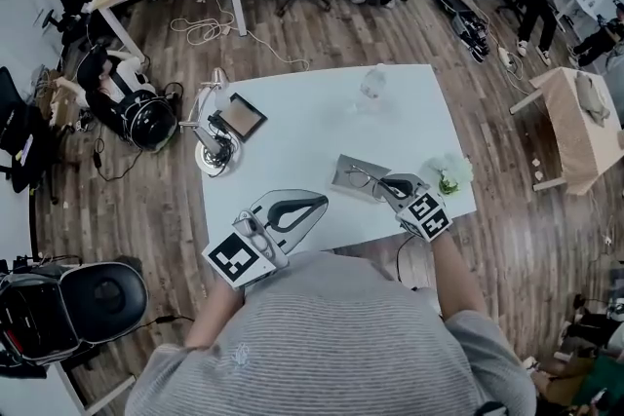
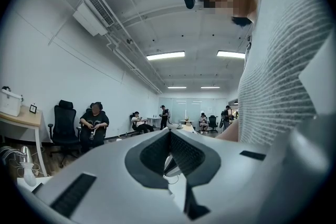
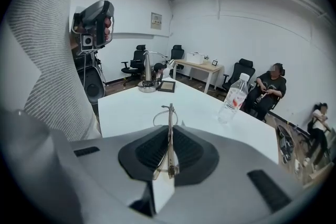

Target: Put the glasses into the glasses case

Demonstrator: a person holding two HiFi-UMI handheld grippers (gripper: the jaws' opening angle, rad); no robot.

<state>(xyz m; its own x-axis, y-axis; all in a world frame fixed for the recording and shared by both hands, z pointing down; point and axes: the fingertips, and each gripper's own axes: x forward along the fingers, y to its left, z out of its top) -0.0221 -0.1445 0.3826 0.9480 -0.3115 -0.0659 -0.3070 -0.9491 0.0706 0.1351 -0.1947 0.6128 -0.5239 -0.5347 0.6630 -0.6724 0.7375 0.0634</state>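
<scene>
Thin metal-framed glasses (image 1: pixel 361 176) hang from my right gripper (image 1: pixel 382 183), just above a flat grey glasses case (image 1: pixel 341 169) on the white table (image 1: pixel 312 132). In the right gripper view the glasses (image 3: pixel 169 115) stand edge-on, pinched between the dark pads of the right gripper (image 3: pixel 169 136), with a lens rim sticking out ahead. My left gripper (image 1: pixel 320 201) rests near the table's front edge, left of the case and apart from it. In the left gripper view the left gripper (image 2: pixel 169 132) has its pads together with nothing between them.
A clear water bottle (image 1: pixel 373 81) stands at the table's far side. A desk lamp base (image 1: pixel 210 154) and a small framed tablet (image 1: pixel 241 116) sit at the left edge. A crumpled white and green wrapper (image 1: pixel 450 175) lies right of my right gripper. Seated people and chairs ring the room.
</scene>
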